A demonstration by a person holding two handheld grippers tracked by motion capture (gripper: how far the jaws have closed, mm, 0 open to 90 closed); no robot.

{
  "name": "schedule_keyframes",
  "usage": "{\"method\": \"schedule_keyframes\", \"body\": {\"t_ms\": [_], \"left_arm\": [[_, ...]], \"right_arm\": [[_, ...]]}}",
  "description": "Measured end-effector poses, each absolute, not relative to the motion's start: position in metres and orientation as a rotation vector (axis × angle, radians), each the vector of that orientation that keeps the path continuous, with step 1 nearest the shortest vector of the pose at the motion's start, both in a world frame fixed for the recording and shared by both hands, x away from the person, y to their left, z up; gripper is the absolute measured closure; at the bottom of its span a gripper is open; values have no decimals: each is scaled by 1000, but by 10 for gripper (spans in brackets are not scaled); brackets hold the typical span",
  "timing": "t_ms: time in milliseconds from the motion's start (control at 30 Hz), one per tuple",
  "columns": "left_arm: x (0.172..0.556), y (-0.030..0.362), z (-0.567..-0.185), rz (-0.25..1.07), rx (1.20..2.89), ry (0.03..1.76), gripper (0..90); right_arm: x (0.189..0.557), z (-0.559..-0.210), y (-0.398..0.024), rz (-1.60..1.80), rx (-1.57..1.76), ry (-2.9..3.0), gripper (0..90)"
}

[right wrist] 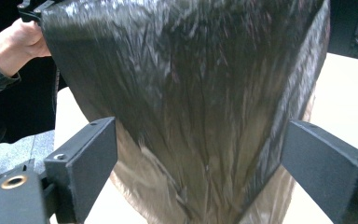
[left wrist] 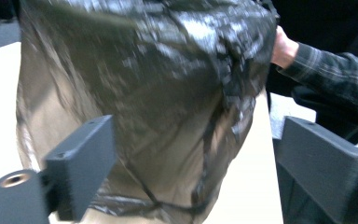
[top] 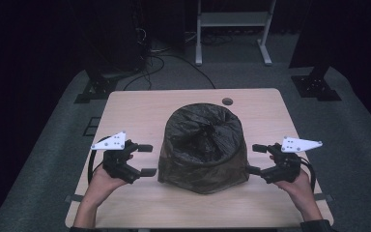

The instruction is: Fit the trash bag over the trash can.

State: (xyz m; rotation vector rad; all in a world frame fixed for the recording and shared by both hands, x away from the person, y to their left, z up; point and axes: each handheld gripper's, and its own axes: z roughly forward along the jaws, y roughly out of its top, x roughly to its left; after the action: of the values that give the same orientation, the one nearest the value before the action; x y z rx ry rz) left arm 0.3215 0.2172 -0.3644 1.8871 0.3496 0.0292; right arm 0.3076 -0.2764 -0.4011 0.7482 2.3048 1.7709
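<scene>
Pale wooden table (top: 140, 203), a bin freshly lined, both grippers let go.

Both pairs of jaws stand wide apart with nothing between them: the left gripper (top: 147, 160) and right gripper (top: 255, 159) flank the thin, glossy black plastic bag (top: 203, 133) draped over a brownish bin (top: 200, 179) at mid-table, just beside its walls, apart from them. The lining looks done; perhaps only tidying the loose skirt remains. Bare tabletop lies on either side, its edges near each wrist.

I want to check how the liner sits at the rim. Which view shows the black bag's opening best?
The high view: it looks down into the black bag and its rolled mouth. Both gripper views show just its side walls, blurred.
</scene>
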Motion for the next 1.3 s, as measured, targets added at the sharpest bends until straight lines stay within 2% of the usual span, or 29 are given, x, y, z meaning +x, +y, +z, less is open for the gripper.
{"method": "schedule_keyframes", "body": {"t_ms": [200, 800, 1300], "left_arm": [[328, 210, -343, 37, 1853, 364, 0], [356, 173, -284, 39, 1886, 297, 0], [389, 131, -271, 20, 1986, 281, 0]], "right_arm": [[316, -393, -271, 1770, 670, 2312, 98], [337, -379, -259, 1765, 557, 2422, 98], [343, -388, -239, 1760, 515, 2466, 95]]}}
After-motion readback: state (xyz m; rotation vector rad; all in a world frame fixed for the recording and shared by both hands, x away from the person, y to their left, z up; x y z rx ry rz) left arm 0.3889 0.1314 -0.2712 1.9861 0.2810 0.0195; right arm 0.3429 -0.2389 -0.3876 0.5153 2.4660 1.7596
